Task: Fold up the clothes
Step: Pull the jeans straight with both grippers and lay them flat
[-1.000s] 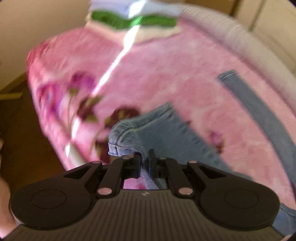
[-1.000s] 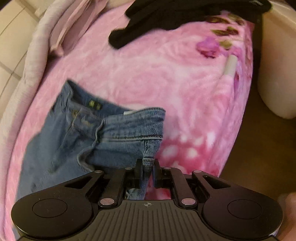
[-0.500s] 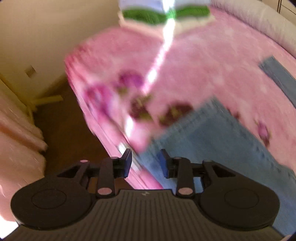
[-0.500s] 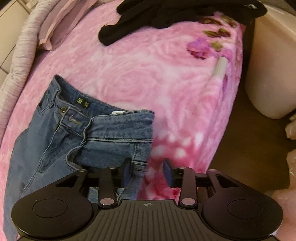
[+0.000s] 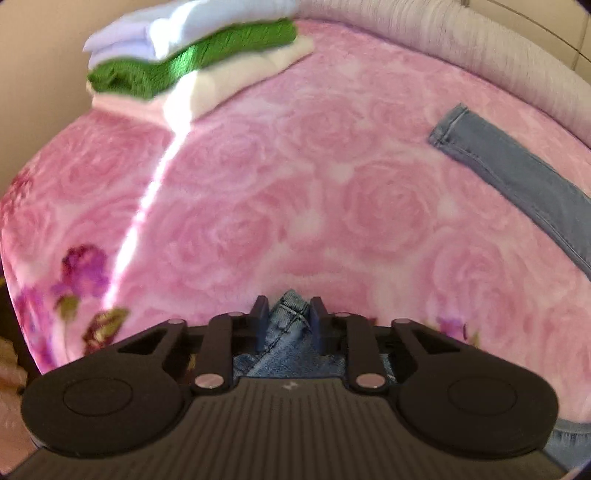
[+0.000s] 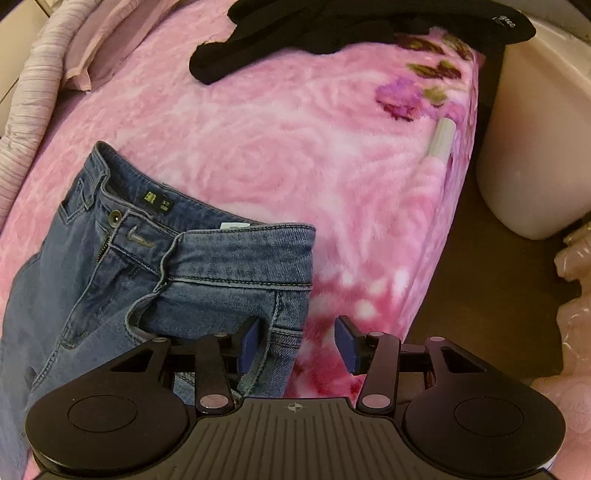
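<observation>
**Fig.** Both wrist views, one moment of a clothes-folding job.

**Bed.** Pink rose-print blanket (image 5: 295,177) covers the whole work surface; its soft flat top suits laying a garment out. The far edge is bordered by a ribbed grey-pink bolster (image 5: 480,48).

**Jeans.** Blue jeans (image 6: 155,266) lie spread on the blanket near its front edge, waistband toward the right gripper, button and fly facing up. One leg (image 5: 517,177) runs off diagonally, hem flat on the blanket; the other hem is at the left gripper. The mid-section of both legs is cut off by the frame edges, so whether a fold already exists can't be told.

**Stack.** Folded pile (image 5: 192,59) of white, green and cream items sits at the far corner, well apart from the jeans, prob. a parking spot for done pieces. Blurred; item count unclear.

**Black garment.** Black garment (image 6: 332,33) lies crumpled at the opposite end, partly cropped, apparently unfolded.

**Left gripper** (image 5: 286,317). Jaws partly closed w/ a peak of denim hem between them, seemingly pinching it; actual contact w/ the pads is hard to confirm.

**Right gripper** (image 6: 297,341). Jaws spread wide, holding nothing; one finger sits over the waistband corner, the other over bare blanket.

**Marker-like stick** (image 6: 441,138). Pale, at the blanket's edge; identity uncertain.
</observation>
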The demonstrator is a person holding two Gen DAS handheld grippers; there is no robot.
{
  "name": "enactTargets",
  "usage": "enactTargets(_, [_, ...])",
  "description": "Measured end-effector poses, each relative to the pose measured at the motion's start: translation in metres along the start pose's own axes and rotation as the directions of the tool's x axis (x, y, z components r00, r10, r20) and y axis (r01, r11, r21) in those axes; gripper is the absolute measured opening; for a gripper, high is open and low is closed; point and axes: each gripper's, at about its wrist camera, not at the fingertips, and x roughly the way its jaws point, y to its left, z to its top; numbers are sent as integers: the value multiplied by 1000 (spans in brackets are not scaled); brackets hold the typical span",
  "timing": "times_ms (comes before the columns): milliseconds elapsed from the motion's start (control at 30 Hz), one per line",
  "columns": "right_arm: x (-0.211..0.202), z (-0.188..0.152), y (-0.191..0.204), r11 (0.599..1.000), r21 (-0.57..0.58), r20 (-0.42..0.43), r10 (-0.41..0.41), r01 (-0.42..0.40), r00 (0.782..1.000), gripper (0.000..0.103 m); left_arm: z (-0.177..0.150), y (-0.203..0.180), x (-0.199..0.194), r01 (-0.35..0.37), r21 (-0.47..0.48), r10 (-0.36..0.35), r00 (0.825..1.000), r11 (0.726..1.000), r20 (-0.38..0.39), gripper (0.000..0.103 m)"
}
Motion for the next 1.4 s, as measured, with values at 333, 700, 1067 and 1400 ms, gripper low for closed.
enactTargets(333, [6, -6, 16, 989, -136, 19, -58, 60, 998, 55, -2, -21, 16, -175, 69, 171, 983, 982, 59, 25])
enactTargets(700, [-50, -27, 56, 818, -550, 269, -19, 170, 963, 59, -52, -65, -69, -125, 23, 125, 992, 992, 17, 25])
enactTargets(1067, [1, -6, 7, 860, -509, -28, 32, -42, 999, 60, -101, -105, -128, -63, 33, 68, 984, 997, -166, 29])
enactTargets(1400, [-109, -23, 0, 631, -728, -239, 134, -269, 962, 60, -199, -188, -327, 154, 7, -144, 939, 988, -313, 29])
